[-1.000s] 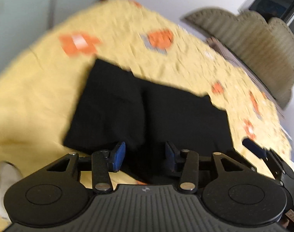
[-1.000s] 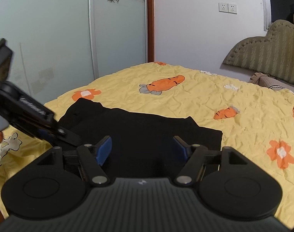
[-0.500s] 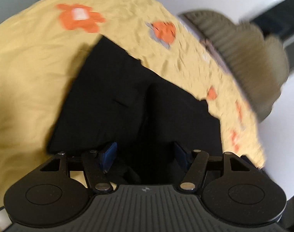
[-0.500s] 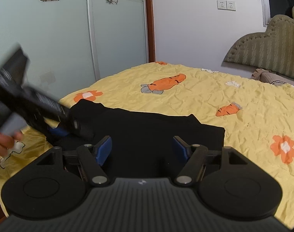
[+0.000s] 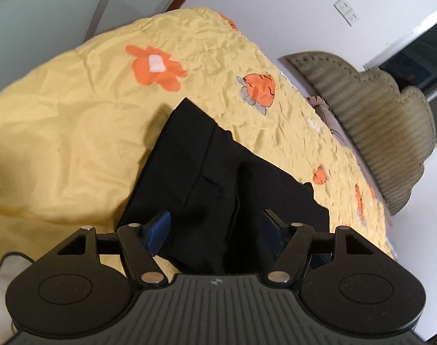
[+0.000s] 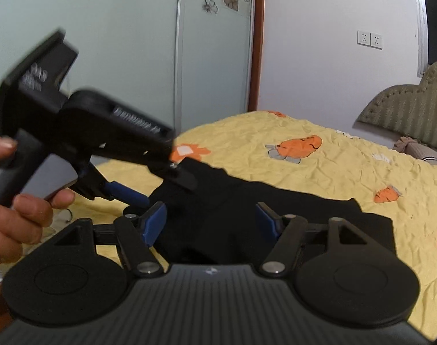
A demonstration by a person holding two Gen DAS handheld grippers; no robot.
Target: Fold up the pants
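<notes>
One pair of black pants (image 5: 218, 189) lies folded on the bed's yellow sheet (image 5: 74, 132). My left gripper (image 5: 215, 227) has just been opening above them, gripping nothing. My right gripper (image 6: 209, 221) has narrowed slightly yet hangs spread and empty.

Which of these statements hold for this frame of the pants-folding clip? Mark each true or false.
1. The black pants lie on a yellow bedspread printed with orange flowers and carrots. True.
2. The left claw is clamped shut on the fabric. False: its jaws stand apart, having just been opening, with pants below and between them but not pinched.
3. The right claw is open. True.
4. The pants are spread out at full length. False: they lie as a compact, layered bundle.
5. The right wrist view shows a hand holding the left claw's handle. True.
6. The headboard is bright red. False: it is a dull olive-grey, padded.
</notes>
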